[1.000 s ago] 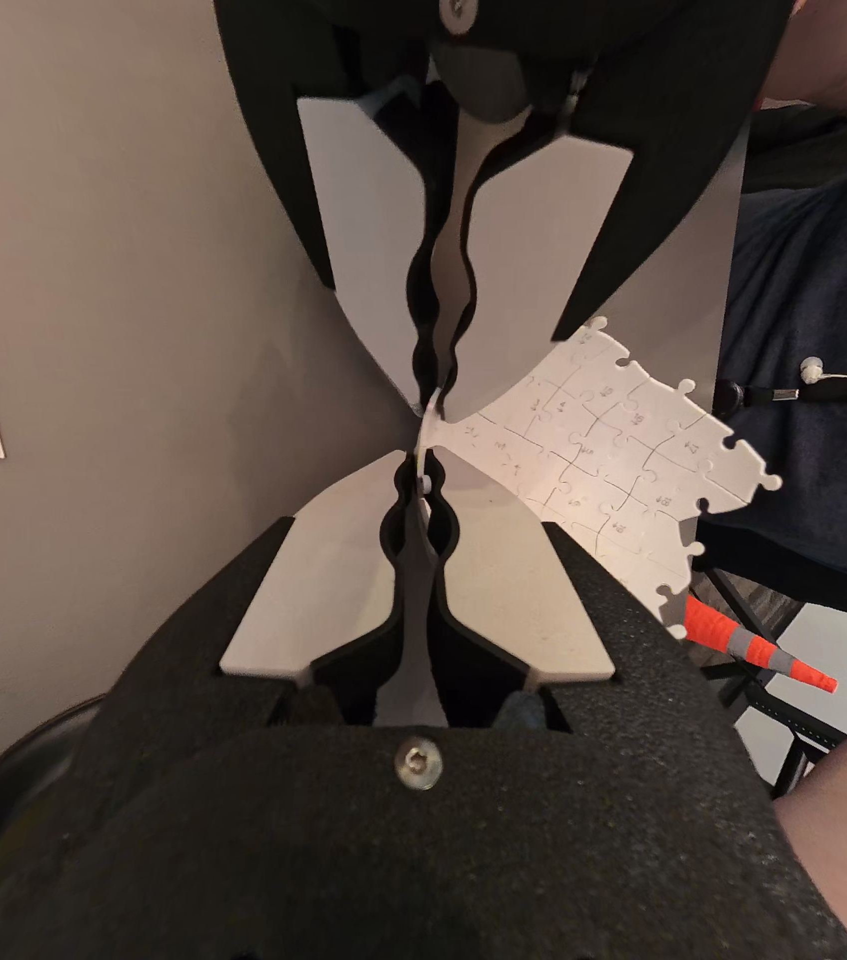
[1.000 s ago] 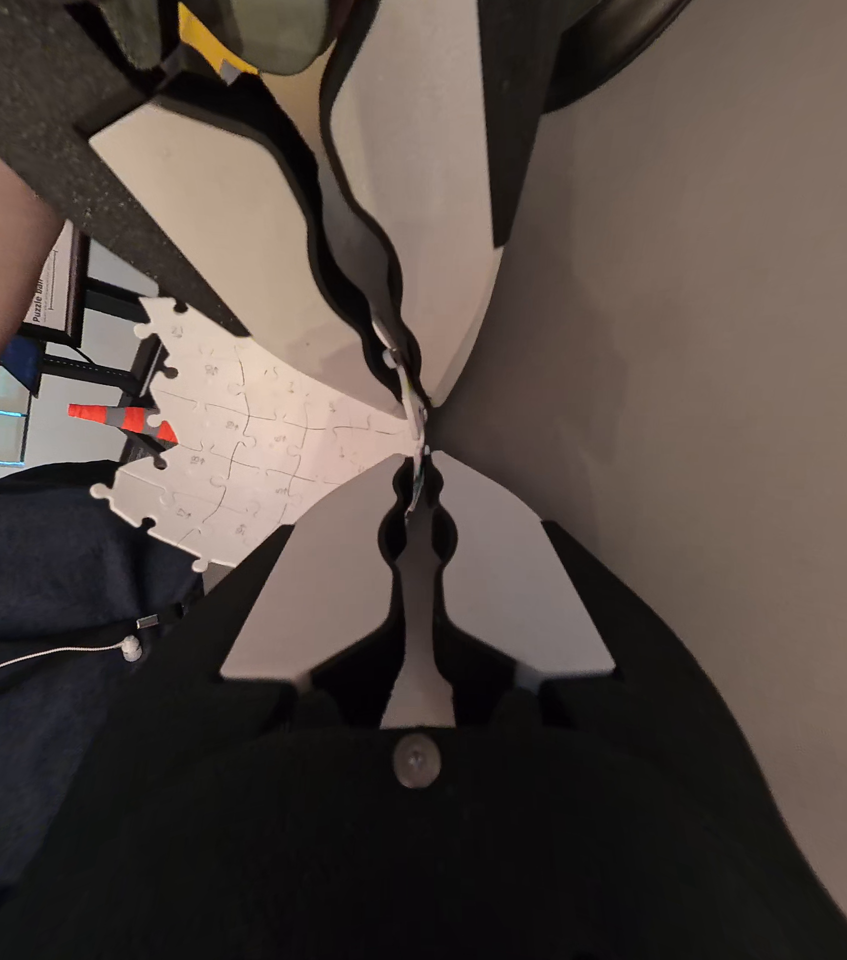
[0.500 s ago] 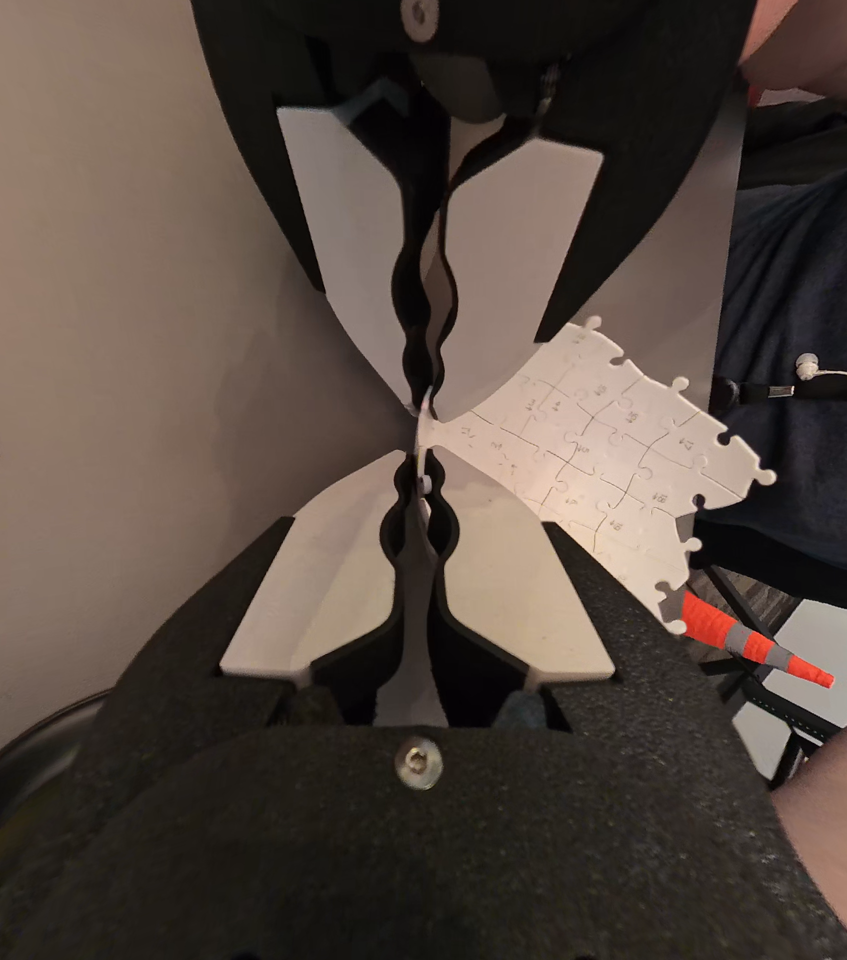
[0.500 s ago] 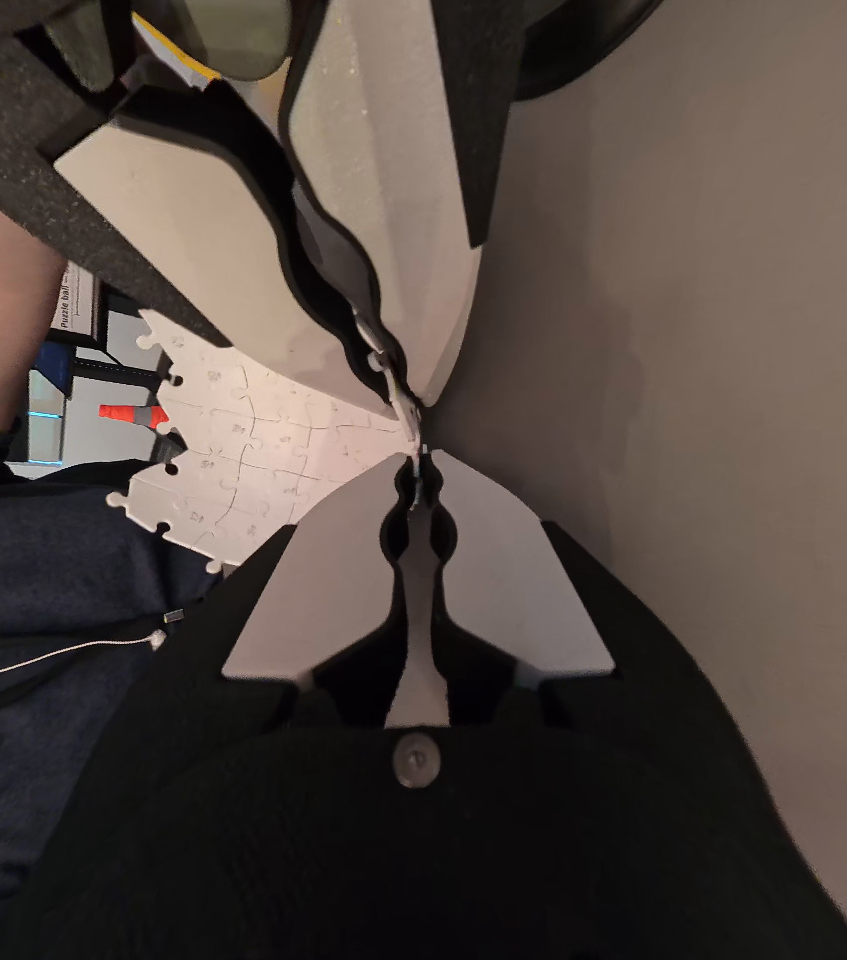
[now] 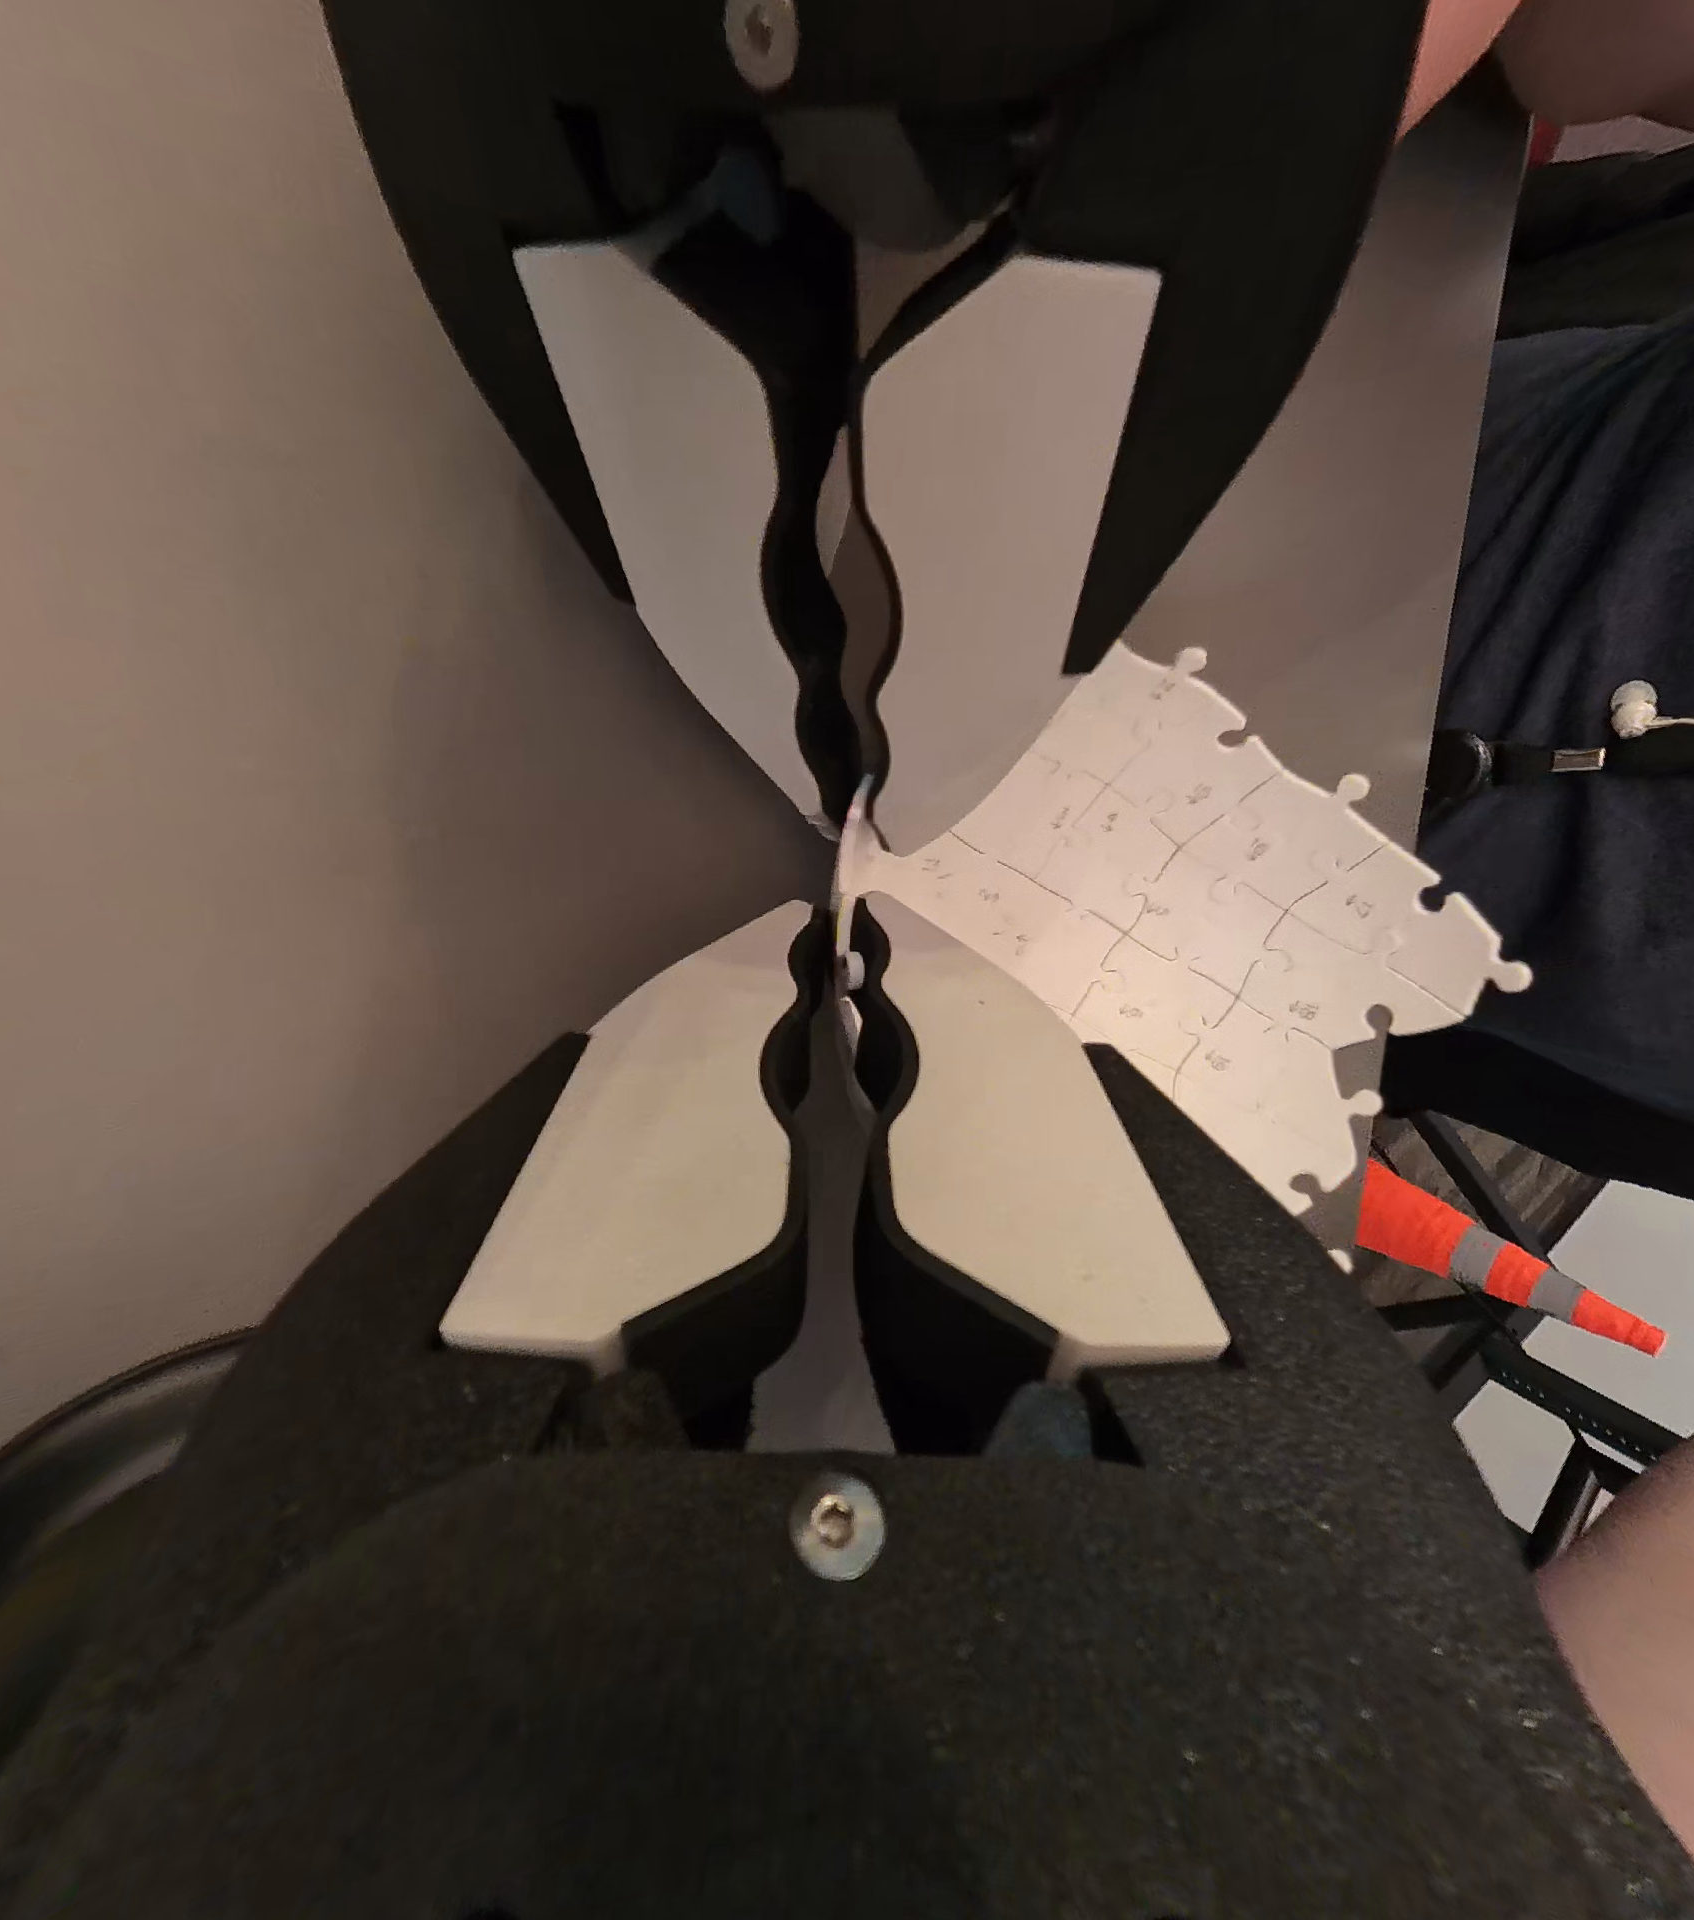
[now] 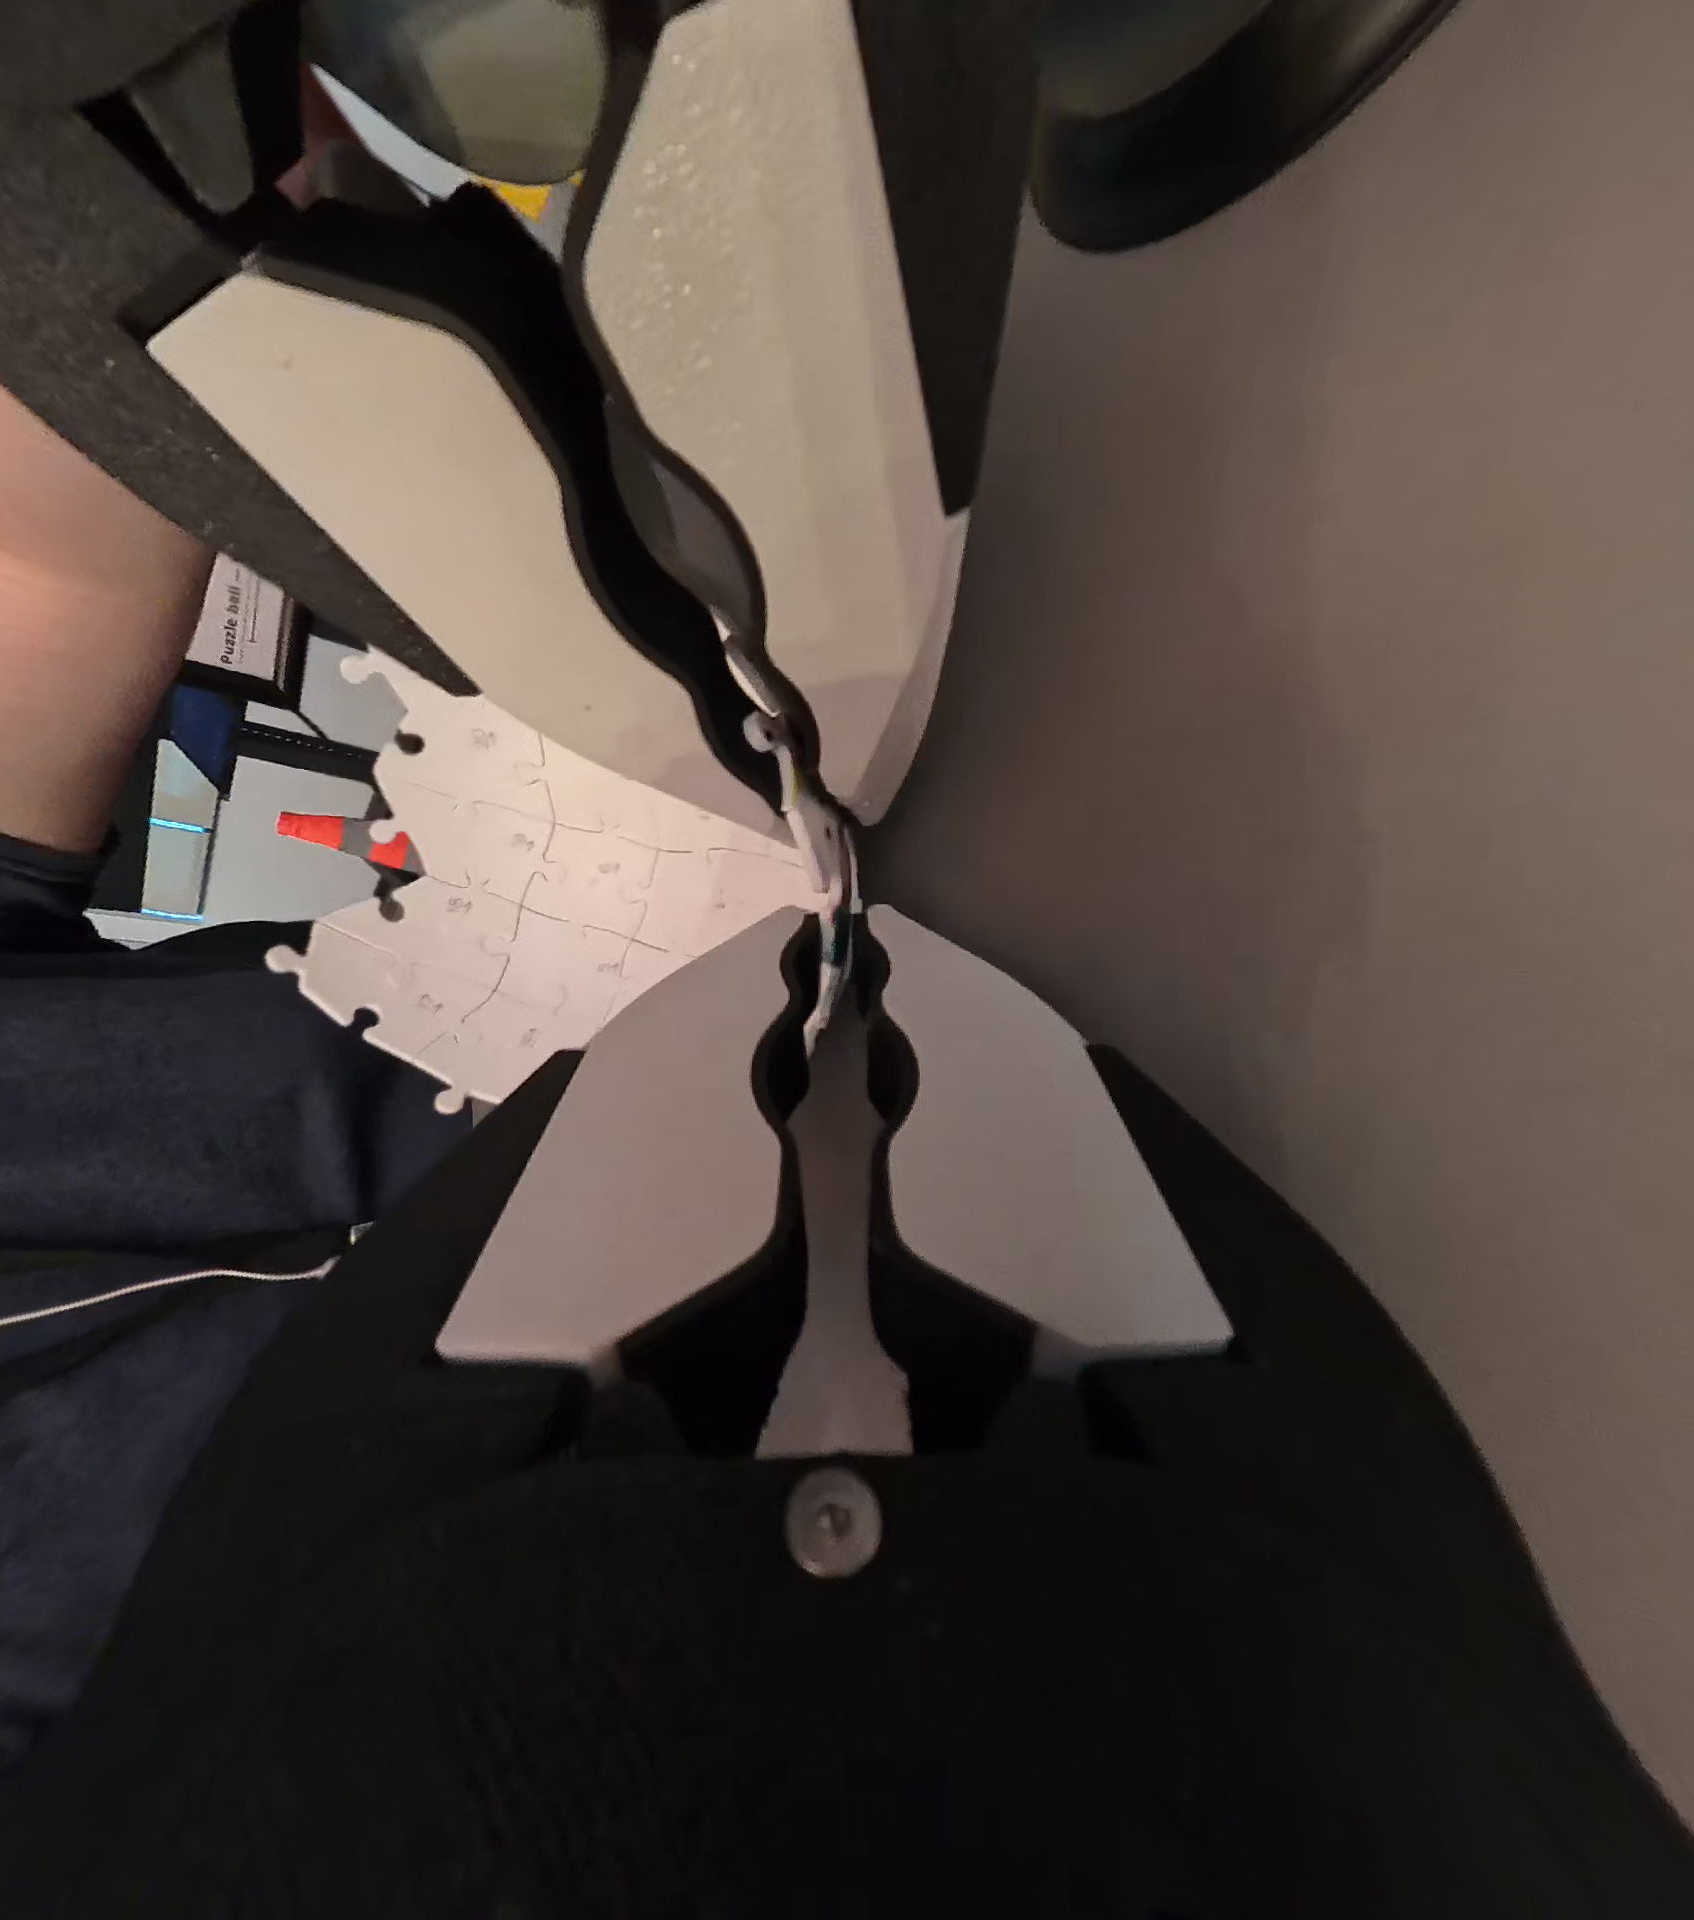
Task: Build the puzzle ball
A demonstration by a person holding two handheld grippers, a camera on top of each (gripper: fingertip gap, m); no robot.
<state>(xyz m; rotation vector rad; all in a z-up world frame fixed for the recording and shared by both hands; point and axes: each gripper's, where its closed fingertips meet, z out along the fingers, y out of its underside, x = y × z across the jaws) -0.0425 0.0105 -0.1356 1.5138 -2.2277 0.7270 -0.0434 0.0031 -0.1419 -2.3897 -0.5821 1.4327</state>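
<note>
**Puzzle ball partly joined, held in the air**

While the left gripper (image 5: 848, 935) pinches the edge of the curved puzzle sheet (image 5: 1186, 894), the left wrist view shows many pieces already joined; the ball seems far from closed.

From the right wrist view, the right gripper (image 6: 838, 930) pinches the same sheet (image 6: 552, 894), tip to tip with the other. Knobbed edges stay free beside the person's dark shirt (image 6: 95, 1143); a grey wall (image 6: 1394, 831) is behind.

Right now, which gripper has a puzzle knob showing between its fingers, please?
The left gripper; the right gripper pinches only the puzzle sheet by its thin edge.
</note>
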